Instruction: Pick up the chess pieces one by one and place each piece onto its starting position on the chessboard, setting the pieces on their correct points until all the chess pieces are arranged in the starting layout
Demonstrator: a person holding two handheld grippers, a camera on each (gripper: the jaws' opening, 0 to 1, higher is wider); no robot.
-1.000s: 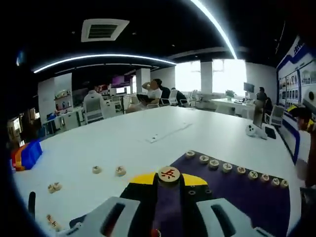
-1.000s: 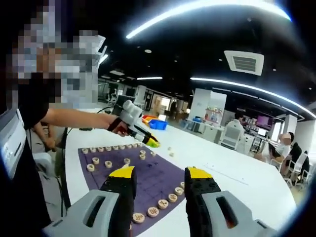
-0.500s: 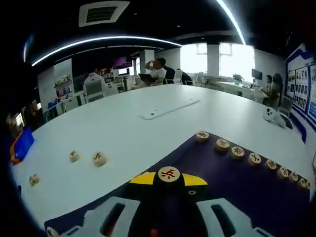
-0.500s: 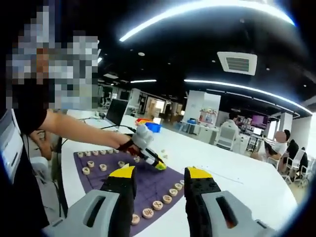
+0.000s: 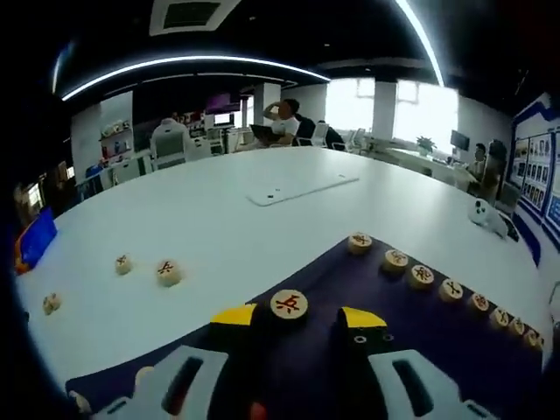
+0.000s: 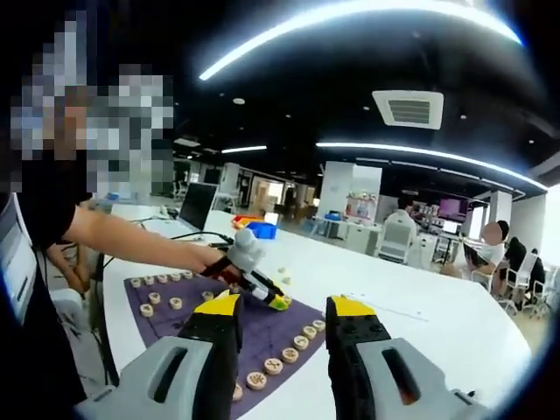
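Across the white table (image 5: 219, 219) lay a purple chessboard (image 5: 437, 350); low in frame, the left gripper (image 5: 296, 317) stood apart beside a chess piece (image 5: 289, 304), the right gripper (image 6: 278, 308) apart too.

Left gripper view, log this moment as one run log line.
left gripper: open, over purple board | red-marked piece: on board between jaws | right gripper: open, empty

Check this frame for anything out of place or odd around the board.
Three chess pieces lie loose on the white table, off the purple chessboard, so not yet set. The left gripper is open, with a red-marked piece beside its left jaw. Nothing looks tipped or damaged.
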